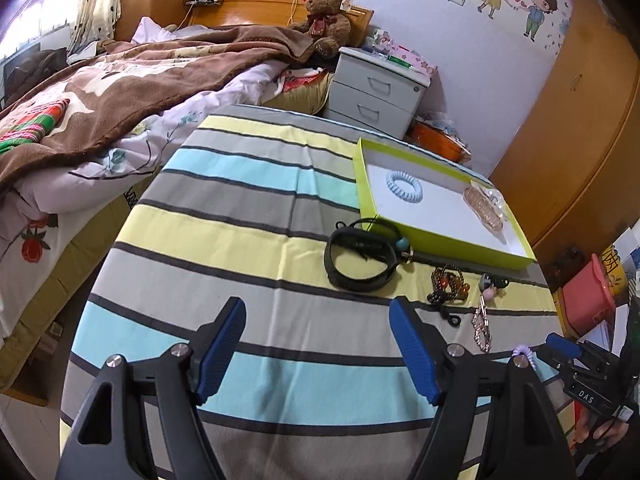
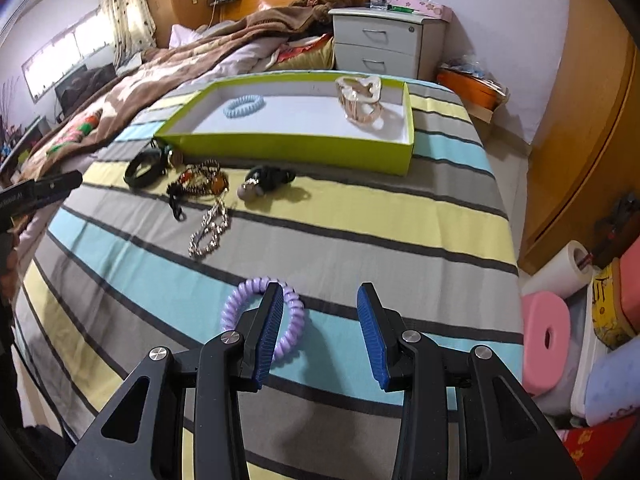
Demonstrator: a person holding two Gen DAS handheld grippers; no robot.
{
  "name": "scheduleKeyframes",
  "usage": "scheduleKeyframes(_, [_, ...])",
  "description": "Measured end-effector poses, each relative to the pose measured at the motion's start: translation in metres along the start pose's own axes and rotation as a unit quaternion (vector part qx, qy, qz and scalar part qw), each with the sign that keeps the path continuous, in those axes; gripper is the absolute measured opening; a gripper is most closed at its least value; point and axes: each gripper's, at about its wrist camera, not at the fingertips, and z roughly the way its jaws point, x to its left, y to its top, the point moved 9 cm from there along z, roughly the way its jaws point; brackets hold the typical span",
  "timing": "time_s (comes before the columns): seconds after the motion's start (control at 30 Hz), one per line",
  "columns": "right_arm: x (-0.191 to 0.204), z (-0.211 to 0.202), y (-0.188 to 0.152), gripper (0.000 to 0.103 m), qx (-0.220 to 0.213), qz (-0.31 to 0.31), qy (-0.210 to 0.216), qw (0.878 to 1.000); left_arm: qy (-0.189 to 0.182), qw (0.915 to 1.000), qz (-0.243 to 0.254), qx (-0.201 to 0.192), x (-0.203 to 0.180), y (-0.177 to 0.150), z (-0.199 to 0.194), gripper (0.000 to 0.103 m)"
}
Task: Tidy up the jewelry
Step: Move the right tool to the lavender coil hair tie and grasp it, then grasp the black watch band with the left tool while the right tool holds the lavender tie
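Purple spiral hair tie [image 2: 262, 317] lies under the open right hand-held gripper [image 2: 318, 330]; the left hand-held gripper [image 1: 318, 350] gapes empty, green tray [image 1: 472, 236] at one o'clock.

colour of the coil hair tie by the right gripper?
Lilac purple coil hair tie; clearest in the right wrist view.

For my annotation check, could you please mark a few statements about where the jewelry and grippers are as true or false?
1. The pale blue coil hair tie lies inside the green tray. True.
2. The purple coil hair tie is in the tray. False: it lies on the striped cloth, at the right gripper.
3. Both grippers are open. True: the left gripper holds nothing either.
4. The silver chain lies in the tray. False: it lies on the cloth.
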Motion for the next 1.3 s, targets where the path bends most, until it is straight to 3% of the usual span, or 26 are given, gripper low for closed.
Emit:
scheduleKeyframes(0.53, [0.015, 0.017, -0.007, 0.04, 0.016, -0.046, -0.003, 0.999, 0.001, 0.9998, -0.001, 0.021, 0.002, -0.009, 0.012, 0.076])
scheduleKeyframes(0.8, [0.019, 0.016, -0.008, 0.023, 0.01, -0.058, 0.002, 0.998, 0.005, 0.9995, 0.0, 0.031, 0.001, -0.008, 0.021, 0.076])
scheduleKeyframes(0.87, [0.02, 0.016, -0.008, 0.012, 0.01, -0.059, 0.001, 0.998, 0.006, 0.9995, 0.001, 0.032, 0.0, -0.008, 0.023, 0.076])
scheduleKeyframes(1.3, [0.011, 0.007, 0.001, 0.01, -0.007, -0.023, 0.019, 1.0, 0.012, 0.999, -0.007, 0.043, 0.008, 0.001, 0.04, 0.076])
